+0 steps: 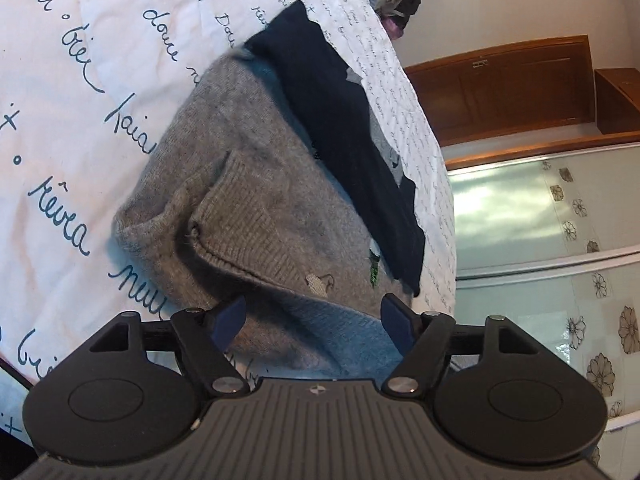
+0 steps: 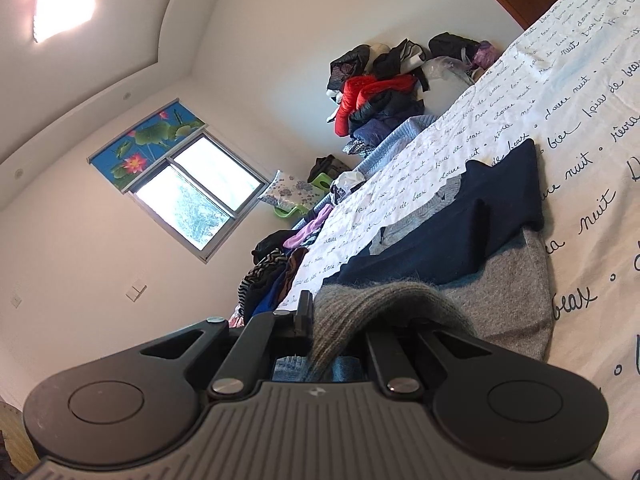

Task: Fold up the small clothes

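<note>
Left tongs [image 1: 314, 318] spread wide, poised over a grey sweater [image 1: 248, 200] lying on the script-printed bedspread [image 1: 80, 80], navy garment [image 1: 340, 128] on top. Right tongs [image 2: 340, 320] clamped on the sweater's ribbed edge. Behind: window [image 2: 200, 200], clothes pile [image 2: 380, 96].

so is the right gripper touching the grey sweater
Touching. The right wrist view shows the right gripper with a bunched fold of the grey sweater running between its fingers, which are closed in on the knit.

the right claw [image 2: 340, 320] has its tips buried under the grey sweater's ribbed edge [image 2: 384, 300].
</note>
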`<move>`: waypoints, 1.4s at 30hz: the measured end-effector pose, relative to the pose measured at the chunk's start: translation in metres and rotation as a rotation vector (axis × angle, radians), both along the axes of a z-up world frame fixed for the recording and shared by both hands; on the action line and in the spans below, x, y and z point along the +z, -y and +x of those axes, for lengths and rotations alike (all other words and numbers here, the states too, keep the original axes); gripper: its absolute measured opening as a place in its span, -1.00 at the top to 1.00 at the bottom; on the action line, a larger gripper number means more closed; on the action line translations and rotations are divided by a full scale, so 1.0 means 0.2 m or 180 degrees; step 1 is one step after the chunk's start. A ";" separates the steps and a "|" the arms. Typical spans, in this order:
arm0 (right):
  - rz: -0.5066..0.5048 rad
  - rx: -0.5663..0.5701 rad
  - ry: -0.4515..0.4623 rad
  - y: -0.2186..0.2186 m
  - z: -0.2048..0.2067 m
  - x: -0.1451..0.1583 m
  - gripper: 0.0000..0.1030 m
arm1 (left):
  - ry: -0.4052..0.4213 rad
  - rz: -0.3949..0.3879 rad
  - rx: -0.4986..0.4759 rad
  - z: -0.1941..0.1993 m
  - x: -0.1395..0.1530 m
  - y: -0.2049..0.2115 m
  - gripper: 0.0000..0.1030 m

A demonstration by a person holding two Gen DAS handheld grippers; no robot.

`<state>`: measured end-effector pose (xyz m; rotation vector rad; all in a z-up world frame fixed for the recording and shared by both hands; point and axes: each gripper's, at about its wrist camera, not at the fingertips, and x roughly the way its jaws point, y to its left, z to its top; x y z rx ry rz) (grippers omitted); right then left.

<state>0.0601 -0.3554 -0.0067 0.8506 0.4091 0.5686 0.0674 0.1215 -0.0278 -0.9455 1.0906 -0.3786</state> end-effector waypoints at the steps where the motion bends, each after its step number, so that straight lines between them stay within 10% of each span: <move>1: 0.0007 0.0001 -0.0001 0.00 0.00 0.00 0.88 | -0.0001 0.0029 0.0075 0.01 -0.01 0.00 -0.33; 5: 0.0028 -0.0008 0.0014 0.01 -0.01 0.00 0.88 | -0.0073 0.0029 0.0298 0.06 -0.06 -0.02 -0.05; 7: 0.0040 -0.0011 0.0013 0.01 -0.02 -0.01 0.88 | -0.0061 0.0006 0.0279 0.07 -0.07 -0.02 0.86; 22: -0.0027 -0.0167 0.0111 0.01 -0.01 0.04 0.88 | 0.1744 0.1776 0.0355 -0.09 0.44 0.21 0.92; 42: -0.0208 -0.0353 0.0022 -0.01 0.07 0.05 0.88 | 0.1979 0.2353 0.0391 0.02 0.45 0.34 0.90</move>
